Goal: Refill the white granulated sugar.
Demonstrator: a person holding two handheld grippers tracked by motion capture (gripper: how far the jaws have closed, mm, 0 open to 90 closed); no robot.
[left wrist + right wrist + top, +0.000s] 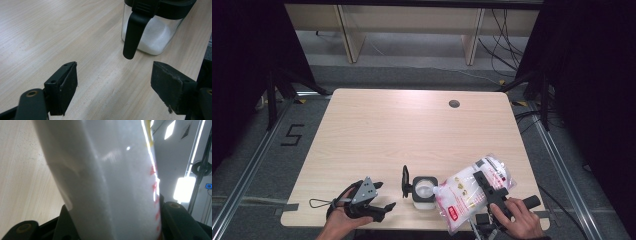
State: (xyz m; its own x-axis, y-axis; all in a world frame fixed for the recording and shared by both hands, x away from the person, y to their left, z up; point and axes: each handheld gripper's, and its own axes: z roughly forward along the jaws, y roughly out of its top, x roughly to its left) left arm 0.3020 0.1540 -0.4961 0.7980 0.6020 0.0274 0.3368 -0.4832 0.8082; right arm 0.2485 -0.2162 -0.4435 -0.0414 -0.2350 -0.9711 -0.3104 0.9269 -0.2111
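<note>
black jaws of the right gripper (490, 192) are clamped across the middle of a clear plastic bag (472, 192) of white granules; in the right gripper view the bag (107, 182) bulges between both jaws, pressed by each. the bag is tilted, its long axis running from upper right down to lower left in the high view, with the low corner resting at the rim of the open jar (423, 190). this is the governing relation: the bag mouth lies directly beside and slightly above the jar opening, on the jar's right side. the jar stands upright on the desk (412, 130) near its front edge, partly filled with white granules, its black lid (405, 181) flipped up on the left. the left gripper (381, 210) rests on the desk to the left of the jar, jaws spread and holding nothing; the left gripper view shows the jar (152, 32) just ahead and apart from the jaws. judgement: pouring is in hand, and the right gripper is the one placed to continue it by raising the bag's far end.
</note>
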